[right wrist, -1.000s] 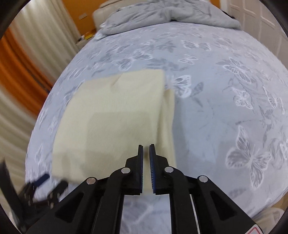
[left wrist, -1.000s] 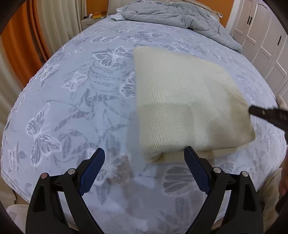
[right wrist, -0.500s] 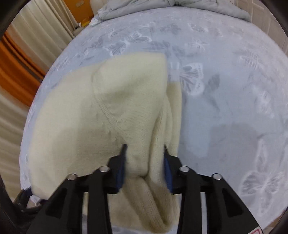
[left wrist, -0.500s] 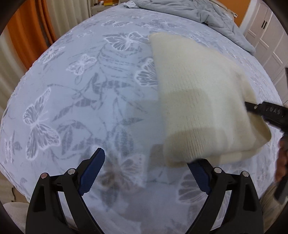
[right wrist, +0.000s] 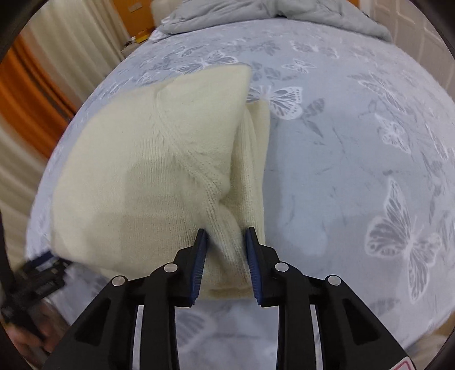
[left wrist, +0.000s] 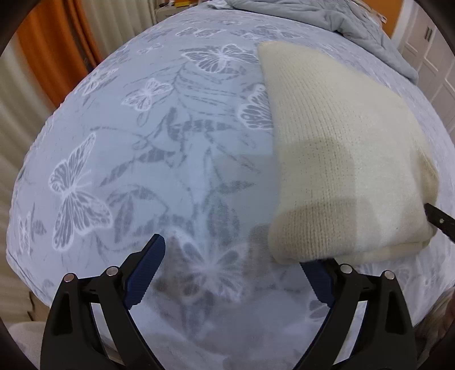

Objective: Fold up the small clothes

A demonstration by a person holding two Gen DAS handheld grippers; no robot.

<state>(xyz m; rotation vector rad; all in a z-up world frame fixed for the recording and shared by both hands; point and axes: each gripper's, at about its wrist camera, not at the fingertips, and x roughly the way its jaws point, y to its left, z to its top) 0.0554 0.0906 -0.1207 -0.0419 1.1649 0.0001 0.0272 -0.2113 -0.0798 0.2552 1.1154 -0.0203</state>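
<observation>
Fingers of right gripper (right wrist: 224,242) closing on cream sweater (right wrist: 148,170) (no label legible); left gripper (left wrist: 236,264) fingers wide apart, empty.

The sweater (left wrist: 335,159) hides the tip of the left gripper (left wrist: 239,270) right finger. The right gripper (right wrist: 226,247) is mostly cut off in the left view. A hand (right wrist: 25,338) is blurred at the edge.

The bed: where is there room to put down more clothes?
The butterfly bedspread lies bare left of the cream knit garment, and bare right of it, as the right wrist view shows. The far end is crowded by a rumpled grey duvet.
</observation>
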